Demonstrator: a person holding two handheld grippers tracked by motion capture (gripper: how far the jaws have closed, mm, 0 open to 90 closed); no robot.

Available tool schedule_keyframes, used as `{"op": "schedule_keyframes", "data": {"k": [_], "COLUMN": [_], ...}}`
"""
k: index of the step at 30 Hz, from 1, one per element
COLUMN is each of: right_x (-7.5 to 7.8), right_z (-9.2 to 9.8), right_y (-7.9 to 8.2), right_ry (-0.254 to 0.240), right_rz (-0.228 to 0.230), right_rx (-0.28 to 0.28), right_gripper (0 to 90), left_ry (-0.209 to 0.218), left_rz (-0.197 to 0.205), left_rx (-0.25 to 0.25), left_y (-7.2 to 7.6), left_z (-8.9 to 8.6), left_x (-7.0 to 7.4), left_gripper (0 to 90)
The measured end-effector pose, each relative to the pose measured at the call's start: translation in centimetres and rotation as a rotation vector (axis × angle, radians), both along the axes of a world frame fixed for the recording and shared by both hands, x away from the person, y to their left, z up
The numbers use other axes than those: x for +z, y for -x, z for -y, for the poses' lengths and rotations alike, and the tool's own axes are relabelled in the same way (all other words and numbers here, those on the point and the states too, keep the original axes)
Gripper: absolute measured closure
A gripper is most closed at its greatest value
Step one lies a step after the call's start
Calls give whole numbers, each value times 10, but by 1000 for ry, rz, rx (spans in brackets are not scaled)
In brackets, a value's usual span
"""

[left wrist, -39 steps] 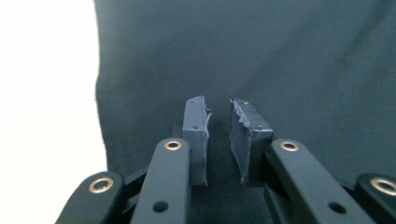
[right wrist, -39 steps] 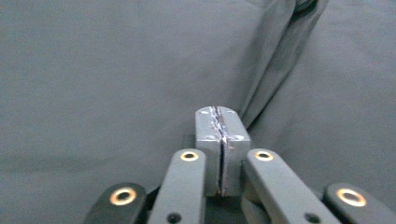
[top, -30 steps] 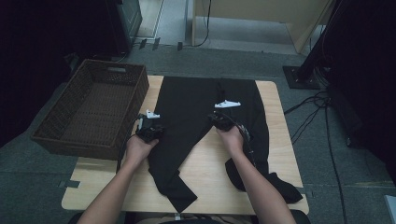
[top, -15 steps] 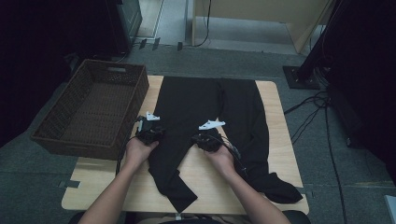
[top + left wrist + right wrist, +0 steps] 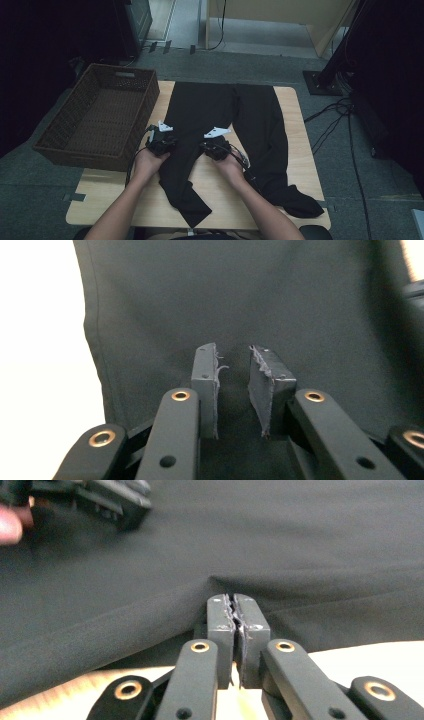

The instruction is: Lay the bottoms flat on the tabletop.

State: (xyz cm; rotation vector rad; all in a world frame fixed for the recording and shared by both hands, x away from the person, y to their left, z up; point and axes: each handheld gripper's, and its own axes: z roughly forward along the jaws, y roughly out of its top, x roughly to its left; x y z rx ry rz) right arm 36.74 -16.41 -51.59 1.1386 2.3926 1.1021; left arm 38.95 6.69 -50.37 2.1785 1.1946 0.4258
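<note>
1. Since the earlier frame, right gripper (image 5: 212,146) slid leftward toward left gripper (image 5: 161,142) at frame centre.
2. Right jaws pinched tight on black trousers (image 5: 220,120) (fabric ridged at pads (image 5: 222,612)).
3. Left jaws have just been opening, slightly parted over cloth.
4. Trousers spread across table (image 5: 300,165).

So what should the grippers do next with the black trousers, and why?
Probably close the left gripper on the cloth. Its fingers stand apart over the trousers, which lie flat on the table, and have just been opening with nothing pinched between them. The right gripper looks shut on the edge of one leg. With both gripping, that leg could be lifted and folded.
</note>
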Motion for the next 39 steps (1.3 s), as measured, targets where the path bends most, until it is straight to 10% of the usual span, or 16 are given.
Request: {"op": "schedule_keyframes", "data": {"k": [12, 15, 27, 34, 39], "right_x": [9, 11, 5, -6, -5], "right_z": [70, 75, 16, -10, -13], "right_y": [4, 7, 41, 44, 46], "right_ry": [93, -5, -123, -16, -8], "right_rz": [-68, -84, -9, 55, 62], "right_rx": [-69, -54, 65, 94, 119], "right_gripper": [900, 873, 500, 521, 850], "left_ry": [-13, -3, -6, -21, -15], "left_rz": [4, 11, -21, -30, -19], "left_rx": [47, 37, -11, -45, -44], "left_y": [-13, -11, 1, 11, 12], "left_z": [-3, 0, 6, 7, 7], "left_x": [0, -1, 2, 3, 2], "left_gripper": [691, 748, 713, 697, 697]}}
